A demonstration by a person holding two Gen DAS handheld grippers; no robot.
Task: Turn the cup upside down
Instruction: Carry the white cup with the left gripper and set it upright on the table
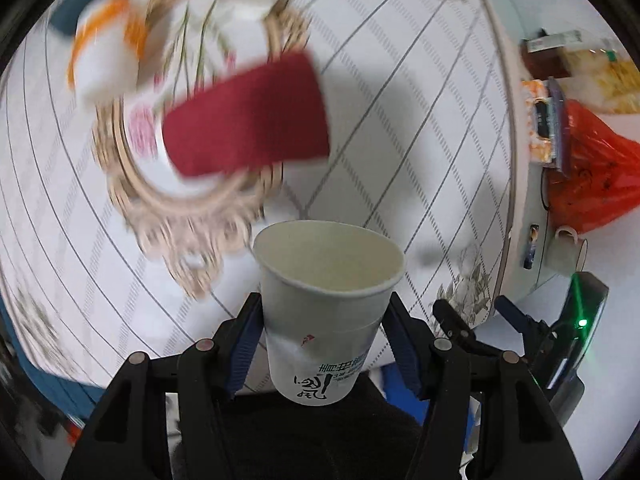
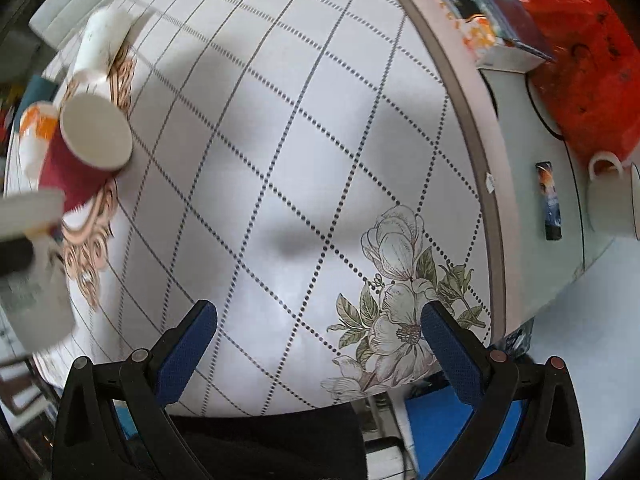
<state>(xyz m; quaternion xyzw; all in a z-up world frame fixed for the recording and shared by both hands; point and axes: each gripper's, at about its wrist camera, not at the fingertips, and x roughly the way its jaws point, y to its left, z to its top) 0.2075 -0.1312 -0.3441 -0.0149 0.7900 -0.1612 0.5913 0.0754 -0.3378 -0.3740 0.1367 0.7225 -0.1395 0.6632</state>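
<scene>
In the left wrist view my left gripper [image 1: 326, 324] is shut on a white paper cup [image 1: 326, 312] with black and blue print. The cup is held in the air above the table, its open mouth pointing away from the camera, and the blue pads press its two sides. My right gripper [image 2: 320, 340] is open and empty above the table's near edge, by a printed flower [image 2: 400, 300]. It also shows at the right of the left wrist view [image 1: 476, 316]. At the left edge of the right wrist view the held cup [image 2: 36, 304] appears blurred.
A red paper cup [image 1: 248, 116] [image 2: 86, 152] stands on a gold-patterned mat [image 1: 192, 208], with an orange-and-white cup [image 1: 108, 52] and another white cup [image 2: 102, 44] beyond it. A side table at the right holds a red plastic bag [image 2: 588, 80], boxes [image 2: 492, 12] and a white mug [image 2: 616, 196].
</scene>
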